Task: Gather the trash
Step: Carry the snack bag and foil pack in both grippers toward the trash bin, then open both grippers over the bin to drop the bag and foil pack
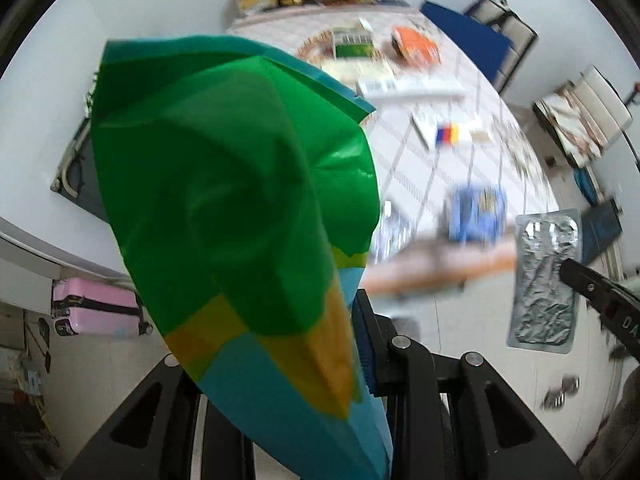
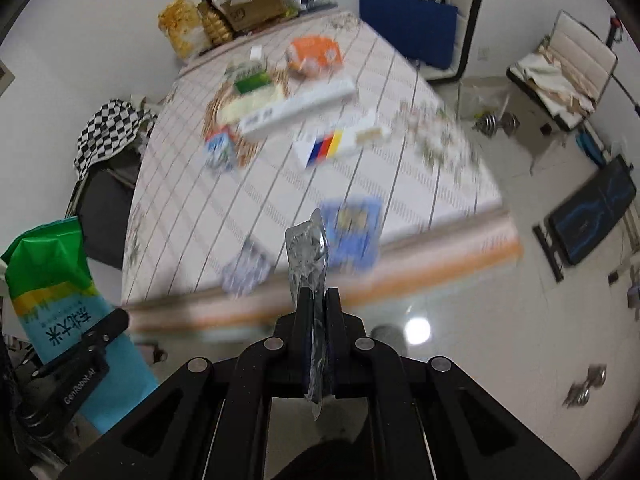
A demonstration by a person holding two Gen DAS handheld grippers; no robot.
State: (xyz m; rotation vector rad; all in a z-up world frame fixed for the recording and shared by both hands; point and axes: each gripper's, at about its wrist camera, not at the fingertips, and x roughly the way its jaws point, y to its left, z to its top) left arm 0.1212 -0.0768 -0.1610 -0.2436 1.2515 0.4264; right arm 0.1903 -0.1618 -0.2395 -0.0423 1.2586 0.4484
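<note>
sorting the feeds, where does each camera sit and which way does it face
Left wrist: on the left gripper, looking along its jaws at the green bag they hold, table beyond.
Right wrist: on the right gripper, jaws pinching a foil blister pack, facing the same table.
Shared: table, both held items, each other's gripper.

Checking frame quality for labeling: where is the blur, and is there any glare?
Left wrist: the bag is sharp, the table behind is motion-smeared. Right wrist: the foil pack and right gripper are sharp, the table is smeared, and a lamp glare sits on the floor.
</note>
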